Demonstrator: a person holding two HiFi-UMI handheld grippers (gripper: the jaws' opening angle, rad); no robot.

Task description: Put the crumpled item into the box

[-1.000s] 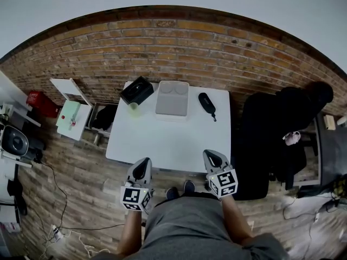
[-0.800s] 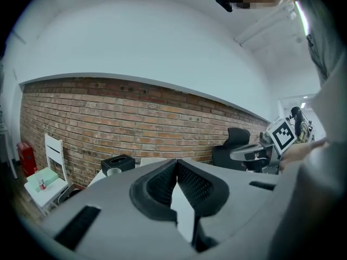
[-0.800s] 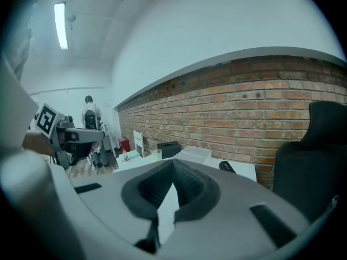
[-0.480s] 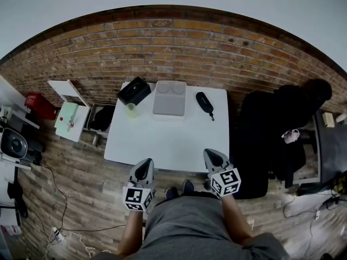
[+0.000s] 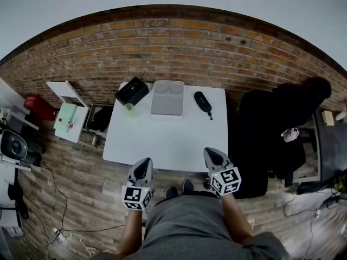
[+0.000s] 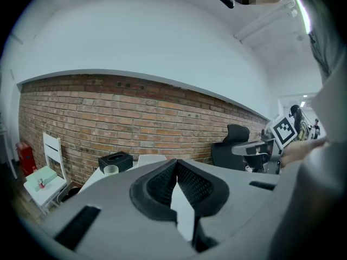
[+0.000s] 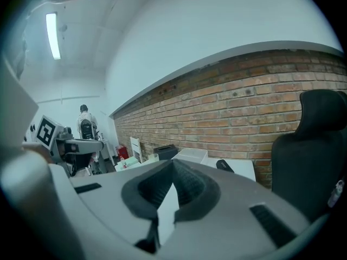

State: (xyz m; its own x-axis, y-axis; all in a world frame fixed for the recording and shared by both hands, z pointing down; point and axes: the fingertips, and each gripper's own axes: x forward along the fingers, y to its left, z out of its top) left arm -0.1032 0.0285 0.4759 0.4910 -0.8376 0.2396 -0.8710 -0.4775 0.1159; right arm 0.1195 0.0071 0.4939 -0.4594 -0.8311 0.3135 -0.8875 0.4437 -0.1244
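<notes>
The left gripper (image 5: 143, 166) and right gripper (image 5: 213, 156) were found pressed together, empty, at the near edge of the white table (image 5: 168, 140). A black box (image 5: 132, 90) was noted at its far left corner.

White table (image 5: 179, 140); black box (image 5: 133, 91); grey container (image 5: 167, 99); red-brown brick wall (image 5: 179, 47); black chair (image 5: 260, 129)
</notes>
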